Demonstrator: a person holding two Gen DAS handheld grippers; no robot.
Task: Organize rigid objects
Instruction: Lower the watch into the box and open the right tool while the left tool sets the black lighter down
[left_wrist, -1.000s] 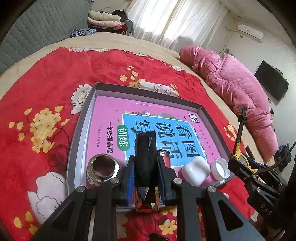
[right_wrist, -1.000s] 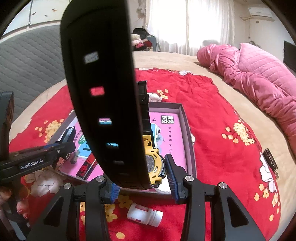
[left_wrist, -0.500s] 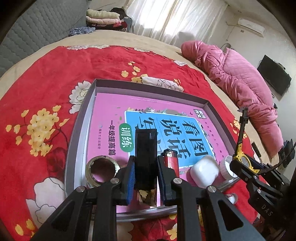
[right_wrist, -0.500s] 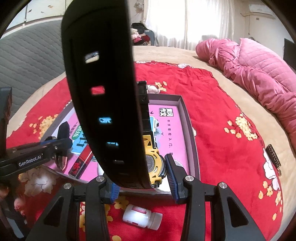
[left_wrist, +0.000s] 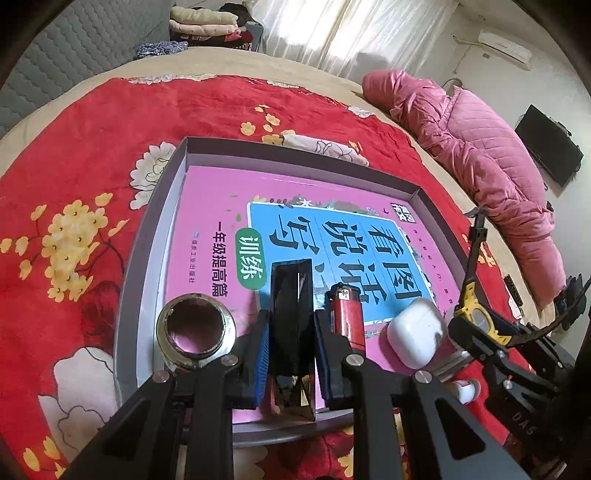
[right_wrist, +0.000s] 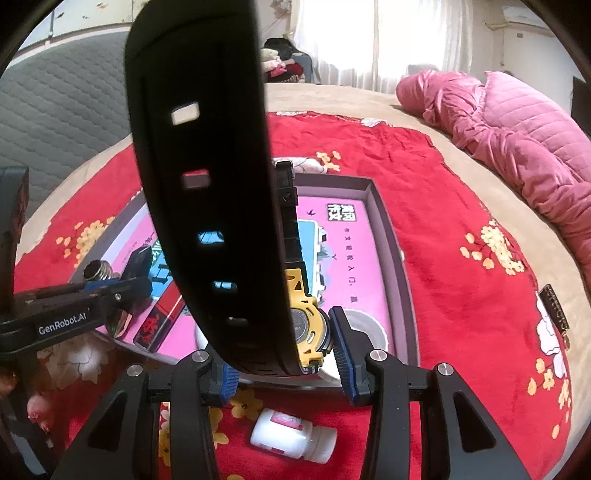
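Nearest the grey tray's (left_wrist: 146, 236) front rim, the left tool (left_wrist: 288, 350) grips a black prism (left_wrist: 291, 314) over the tray. Right of it, the right tool (right_wrist: 280, 349) clamps a yellow-and-black watch (right_wrist: 306, 328). Farther inside the tray lie a metal fitting (left_wrist: 194, 334), red lighter (left_wrist: 345, 314), white earbud case (left_wrist: 415, 332) and pink book (left_wrist: 221, 199).
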